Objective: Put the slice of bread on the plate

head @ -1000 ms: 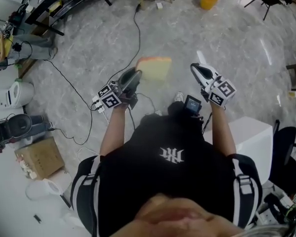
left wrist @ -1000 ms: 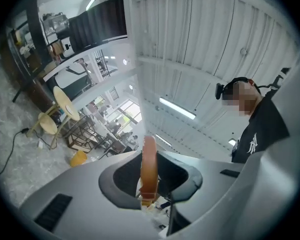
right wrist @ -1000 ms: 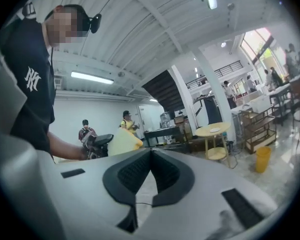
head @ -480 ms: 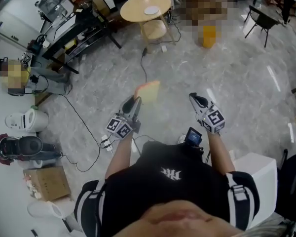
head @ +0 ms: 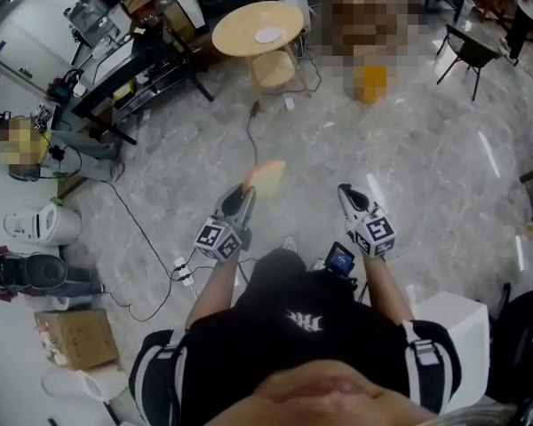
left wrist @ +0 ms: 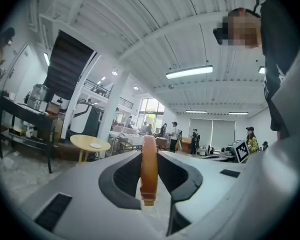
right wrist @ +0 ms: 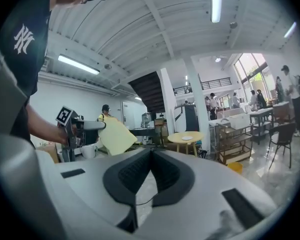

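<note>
- Slice of bread sits between the jaws of the left gripper, ahead of the person.
- Right gripper is to the right, well apart from the slice.
- Round table stands far ahead, with the plate on it.
- Bucket stands on the floor, right of the table.

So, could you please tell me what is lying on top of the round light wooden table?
Only a small white plate lies on the round light wooden table, near its middle. It looks empty, though too small to be sure. The plate hides the patch beneath it.
</note>
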Tool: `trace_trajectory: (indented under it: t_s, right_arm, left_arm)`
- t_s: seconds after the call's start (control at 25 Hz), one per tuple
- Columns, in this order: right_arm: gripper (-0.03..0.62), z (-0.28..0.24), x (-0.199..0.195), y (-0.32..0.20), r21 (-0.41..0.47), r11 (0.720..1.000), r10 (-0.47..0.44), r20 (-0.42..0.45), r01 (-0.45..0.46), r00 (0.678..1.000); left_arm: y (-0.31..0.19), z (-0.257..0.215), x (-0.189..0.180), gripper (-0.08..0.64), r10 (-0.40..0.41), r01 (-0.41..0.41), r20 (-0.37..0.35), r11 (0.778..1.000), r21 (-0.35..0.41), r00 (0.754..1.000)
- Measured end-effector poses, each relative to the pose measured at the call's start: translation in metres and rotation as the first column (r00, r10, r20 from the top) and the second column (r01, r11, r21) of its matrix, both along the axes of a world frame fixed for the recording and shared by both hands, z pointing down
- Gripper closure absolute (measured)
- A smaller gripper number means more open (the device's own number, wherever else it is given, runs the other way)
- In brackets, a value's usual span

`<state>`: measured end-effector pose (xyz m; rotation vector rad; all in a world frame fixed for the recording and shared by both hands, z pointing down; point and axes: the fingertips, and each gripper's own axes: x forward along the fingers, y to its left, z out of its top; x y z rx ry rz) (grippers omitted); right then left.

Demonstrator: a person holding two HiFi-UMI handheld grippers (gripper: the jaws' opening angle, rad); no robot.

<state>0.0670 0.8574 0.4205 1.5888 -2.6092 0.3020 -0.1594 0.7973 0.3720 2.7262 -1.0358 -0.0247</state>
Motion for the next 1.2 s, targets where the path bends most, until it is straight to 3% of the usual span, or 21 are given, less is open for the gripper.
trace_trajectory:
  t_s: [0.24,0.64,1.04,1.2]
  right_arm:
    - [0.593,0.007,0.026,-0.044,-0.029,1.0,0.007,-0.045,-0.008,0.999]
    - [0.593,-0.016,0.031,-0.172,-0.02,1.0,-0.021,-0.101,0.019,0.995]
    - [0.592,-0.039,0.009,-0.315,0.011,1.0,-0.012,-0.11,0.013,0.994]
    - [0.593,-0.041,-0.001,-0.357,0.021,1.0,0.0,-0.06,0.001,0.998]
  left_arm:
    - [-0.043,0.012,0.015,0.457,0.01,-0.01,-0.035,1.0,-0.019,0.999]
    - [-0.175,0.011,0.006,0.457,-0.038,0.037,-0.083,0.999,-0.007,0.996]
    - [-0.312,-0.001,0.005,0.457,0.037,-0.036,-0.084,0.999,0.018,0.996]
    - [-0.354,0.001,0.001,0.457,0.07,-0.068,-0.076,0.997,0.03,0.995]
